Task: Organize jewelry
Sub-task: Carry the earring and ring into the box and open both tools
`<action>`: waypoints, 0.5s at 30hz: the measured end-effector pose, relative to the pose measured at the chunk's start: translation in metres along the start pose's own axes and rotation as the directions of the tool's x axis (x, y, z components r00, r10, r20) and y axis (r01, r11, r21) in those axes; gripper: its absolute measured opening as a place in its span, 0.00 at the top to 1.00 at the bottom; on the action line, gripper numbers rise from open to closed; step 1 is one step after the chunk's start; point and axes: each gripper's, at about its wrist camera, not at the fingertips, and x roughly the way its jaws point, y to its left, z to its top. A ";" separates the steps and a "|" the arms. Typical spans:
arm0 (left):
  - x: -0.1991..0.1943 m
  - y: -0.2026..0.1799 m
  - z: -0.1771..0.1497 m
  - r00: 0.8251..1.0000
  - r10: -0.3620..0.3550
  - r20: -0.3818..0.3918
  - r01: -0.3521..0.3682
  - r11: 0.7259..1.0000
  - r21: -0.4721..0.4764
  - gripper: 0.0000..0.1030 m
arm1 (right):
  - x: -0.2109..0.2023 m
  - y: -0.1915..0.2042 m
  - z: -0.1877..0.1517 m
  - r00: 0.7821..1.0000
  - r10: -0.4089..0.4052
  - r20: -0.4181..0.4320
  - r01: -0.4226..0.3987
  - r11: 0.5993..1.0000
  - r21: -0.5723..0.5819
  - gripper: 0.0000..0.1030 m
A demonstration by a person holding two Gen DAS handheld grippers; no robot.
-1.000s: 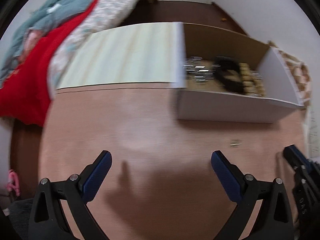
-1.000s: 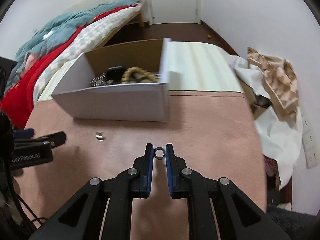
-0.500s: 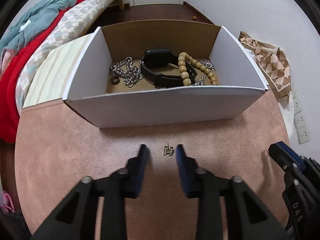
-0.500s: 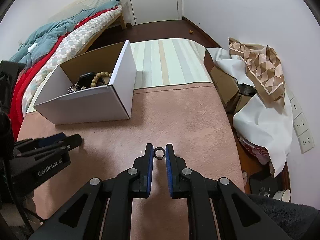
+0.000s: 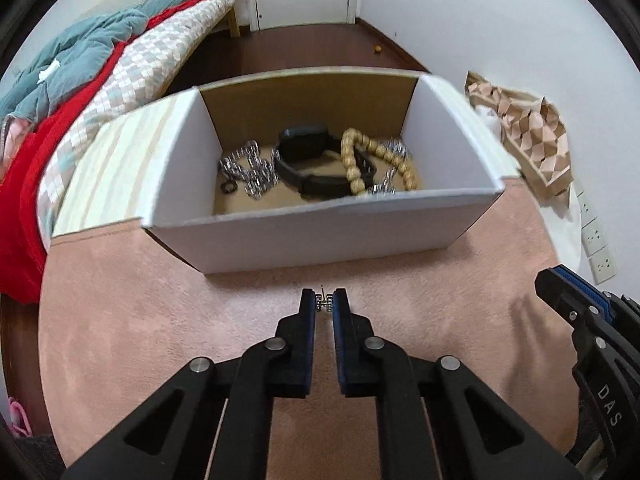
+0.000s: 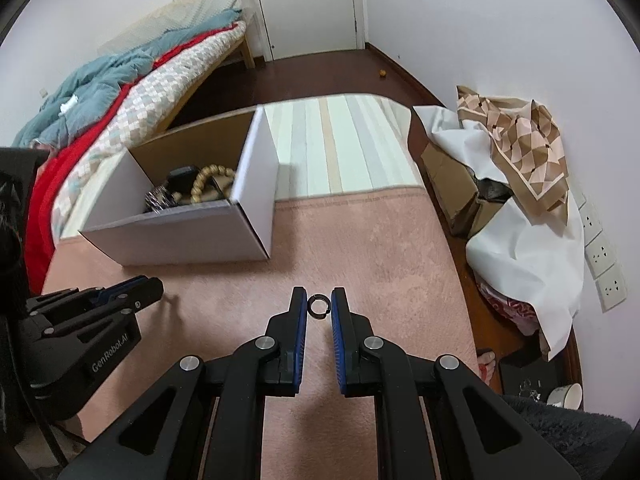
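My left gripper (image 5: 324, 304) is shut on a small silver earring (image 5: 323, 303), just in front of the white cardboard box (image 5: 320, 236) on the pink carpet. The box holds a silver chain (image 5: 248, 172), a black watch (image 5: 308, 160) and a wooden bead bracelet (image 5: 360, 164). My right gripper (image 6: 319, 306) is shut on a small dark ring (image 6: 319, 305), held over the carpet to the right of the box (image 6: 180, 236). The left gripper shows in the right wrist view (image 6: 120, 292). The right gripper's tip shows at the right of the left wrist view (image 5: 568, 292).
A bed with red, teal and checked bedding (image 5: 100, 80) lies at the left. A striped mat (image 6: 332, 148) lies behind the box. Cardboard, white paper and a brown patterned cloth (image 6: 516, 144) are piled against the right wall. A closed door (image 6: 308, 4) is at the back.
My left gripper swung from open over bare carpet to the earring in front of the box and closed on it. My right gripper kept the ring and drifted right of the box.
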 end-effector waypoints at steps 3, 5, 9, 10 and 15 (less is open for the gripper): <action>-0.020 0.004 0.007 0.999 -0.007 0.042 0.008 1.000 -0.006 0.94 | -0.013 0.004 0.009 0.999 0.021 0.029 -0.021 1.000 0.005 0.88; -0.035 0.009 0.014 0.997 -0.012 0.073 0.013 1.000 -0.010 0.94 | -0.022 0.008 0.019 0.998 0.047 0.052 -0.048 0.999 0.008 0.88; -0.057 0.024 0.038 0.993 -0.033 0.116 0.039 0.998 -0.046 0.94 | -0.031 0.017 0.040 0.990 0.117 0.075 -0.119 0.993 0.016 0.88; -0.060 0.032 0.047 0.992 -0.047 0.117 0.054 0.996 -0.065 0.94 | -0.031 0.021 0.048 0.987 0.143 0.080 -0.145 0.989 0.018 0.88; -0.047 0.062 0.081 0.995 -0.070 0.075 0.077 0.992 -0.102 0.94 | -0.011 0.036 0.085 0.964 0.262 0.043 -0.264 0.963 0.048 0.88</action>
